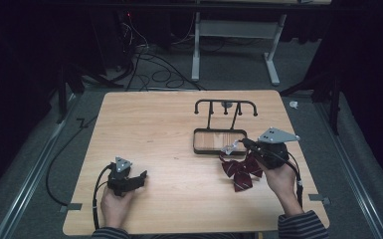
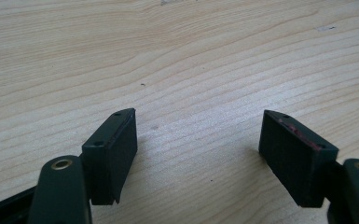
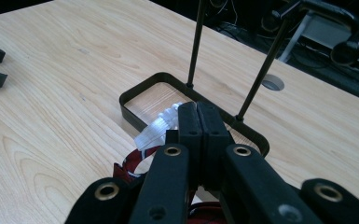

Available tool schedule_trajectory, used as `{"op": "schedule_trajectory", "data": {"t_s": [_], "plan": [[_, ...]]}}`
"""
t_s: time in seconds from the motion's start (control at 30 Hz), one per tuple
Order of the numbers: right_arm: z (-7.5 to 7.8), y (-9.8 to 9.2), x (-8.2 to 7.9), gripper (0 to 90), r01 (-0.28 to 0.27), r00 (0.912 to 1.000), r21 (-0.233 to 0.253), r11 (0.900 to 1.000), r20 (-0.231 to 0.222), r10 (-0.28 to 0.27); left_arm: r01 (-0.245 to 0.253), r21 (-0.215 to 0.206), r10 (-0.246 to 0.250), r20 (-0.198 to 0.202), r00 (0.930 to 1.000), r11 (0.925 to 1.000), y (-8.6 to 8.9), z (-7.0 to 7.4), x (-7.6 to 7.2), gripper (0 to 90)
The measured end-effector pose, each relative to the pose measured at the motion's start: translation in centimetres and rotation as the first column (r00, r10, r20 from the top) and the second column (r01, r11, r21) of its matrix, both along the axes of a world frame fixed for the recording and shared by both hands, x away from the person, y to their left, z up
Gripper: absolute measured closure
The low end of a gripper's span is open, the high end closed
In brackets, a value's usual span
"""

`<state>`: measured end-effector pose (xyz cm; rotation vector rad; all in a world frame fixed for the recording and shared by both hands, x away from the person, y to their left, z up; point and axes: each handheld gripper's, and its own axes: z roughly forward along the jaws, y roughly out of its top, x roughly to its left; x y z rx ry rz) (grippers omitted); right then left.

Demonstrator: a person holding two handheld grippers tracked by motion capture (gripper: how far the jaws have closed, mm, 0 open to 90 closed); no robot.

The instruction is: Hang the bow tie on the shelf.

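A: Dark red bow tie (image 1: 239, 172), striped, lying flat on the wooden surface (image 1: 169, 129), at about 4 o'clock from its middle. Clear plastic clip (image 1: 230, 146) of the tie lifted at its 11 o'clock end.

B: Held by what?

A: Pinched by the right tool (image 1: 243, 143), jaws pressed together on that clip, seen plainly in the right gripper view (image 3: 161, 127). Red cloth (image 3: 133, 163) hanging just below the jaws there.

B: And close by?

A: Black rack (image 1: 220, 141) just beside the tie, at 12 o'clock from it: a low rectangular tray frame (image 3: 135, 95) with thin upright rods (image 3: 195, 44) and curved hooks (image 1: 226, 104) on top. Clip hovering near the frame's front rim; touching or not, cannot tell.

B: Left side?

A: Left tool (image 1: 142, 178) well apart, at about 8 o'clock on the surface, jaws spread wide, gripping nothing. Bare wood grain (image 2: 196, 84) between the pads (image 2: 112, 144) in the left gripper view.
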<state>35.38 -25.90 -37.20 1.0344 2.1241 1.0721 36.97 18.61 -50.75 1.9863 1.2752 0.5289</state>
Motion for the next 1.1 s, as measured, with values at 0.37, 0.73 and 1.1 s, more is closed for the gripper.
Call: {"op": "schedule_trajectory", "data": {"t_s": [0.37, 0.73, 1.1], "plan": [[1.2, 0.2, 0.1, 90.0, -0.016, 0.9995, 0.000, 1.000, 0.027, 0.016, 0.000, 0.000, 0.000, 0.000, 1.0000, 1.0000, 0.0, 0.0, 0.0, 28.4], [2.3, 0.6, 0.5, 90.0, -0.034, 0.9983, 0.003, 0.999, 0.047, 0.034, -0.001, 0.001, 0.001, 0.002, 1.0000, 1.0000, 0.0, 0.0, 0.0, 28.5], [3.4, 1.0, 1.0, 90.0, -0.043, 0.9969, 0.011, 0.999, 0.066, 0.043, -0.001, 0.002, 0.001, 0.002, 1.0000, 1.0000, 0.0, 0.0, 0.0, 28.5]]}}
